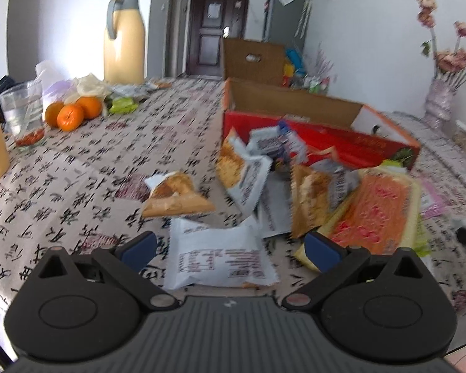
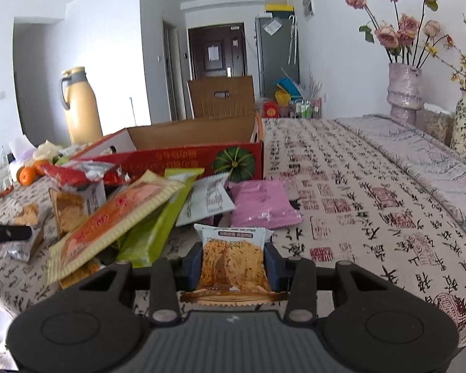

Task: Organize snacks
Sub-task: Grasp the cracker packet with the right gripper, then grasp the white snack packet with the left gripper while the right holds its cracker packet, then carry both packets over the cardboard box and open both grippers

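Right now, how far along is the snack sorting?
Done: nothing visibly; what shows of the red cardboard box's interior looks bare. In hand: right gripper is shut on a small white-and-orange snack packet. Left gripper is open above a white packet. Left: the heap of packets on the tablecloth.

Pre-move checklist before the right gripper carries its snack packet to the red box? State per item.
1. Right gripper grip: ok. Both pads press the sides of the small white-and-orange snack packet.
2. Packet clear of the pile: ok. It sits apart from the pink packet and the green packet.
3. Red cardboard box open: ok. Flaps up, brown inside showing.
4. Space inside the box: cannot tell. Its floor is hidden.
5. Left gripper out of the way: ok. Jaws open and empty, over a white snack packet.
6. Path to the box: not ok. The large orange packet with yellow border and the rest of the pile lie between.
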The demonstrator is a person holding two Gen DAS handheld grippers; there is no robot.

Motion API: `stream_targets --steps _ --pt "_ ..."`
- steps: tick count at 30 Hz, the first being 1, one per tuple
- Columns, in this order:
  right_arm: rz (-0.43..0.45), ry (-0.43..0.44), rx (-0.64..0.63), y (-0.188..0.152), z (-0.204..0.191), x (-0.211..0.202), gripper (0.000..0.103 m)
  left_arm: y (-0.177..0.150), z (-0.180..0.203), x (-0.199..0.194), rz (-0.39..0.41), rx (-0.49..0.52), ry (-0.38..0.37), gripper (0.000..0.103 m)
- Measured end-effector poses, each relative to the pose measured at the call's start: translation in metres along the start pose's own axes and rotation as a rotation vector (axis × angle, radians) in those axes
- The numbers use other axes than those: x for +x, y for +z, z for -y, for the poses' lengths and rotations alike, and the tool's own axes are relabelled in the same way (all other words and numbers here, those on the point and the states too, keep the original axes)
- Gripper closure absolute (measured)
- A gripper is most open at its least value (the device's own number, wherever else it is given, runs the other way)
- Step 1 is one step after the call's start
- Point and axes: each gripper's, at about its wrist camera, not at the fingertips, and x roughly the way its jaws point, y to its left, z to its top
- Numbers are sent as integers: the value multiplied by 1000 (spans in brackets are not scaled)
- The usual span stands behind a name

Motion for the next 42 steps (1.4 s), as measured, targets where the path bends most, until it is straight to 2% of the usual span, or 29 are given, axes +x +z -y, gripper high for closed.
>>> stream_targets --steps 9,18,24,32,42 --pt "5 21 13 0 -7 4 64 -1 -6 21 -51 -10 44 1" --pt "8 43 12 -2 -12 2 63 -1 -1 21 -54 8 48 32" --pt "9 54 17 -4 -11 2 63 -2 -1 16 -45 6 40 42" --pt "15 52 15 -3 -13 -1 63 -3 2 8 -33 13 -2 51" --pt "39 57 6 4 -16 -8 63 9 3 -12 33 21 -19 52"
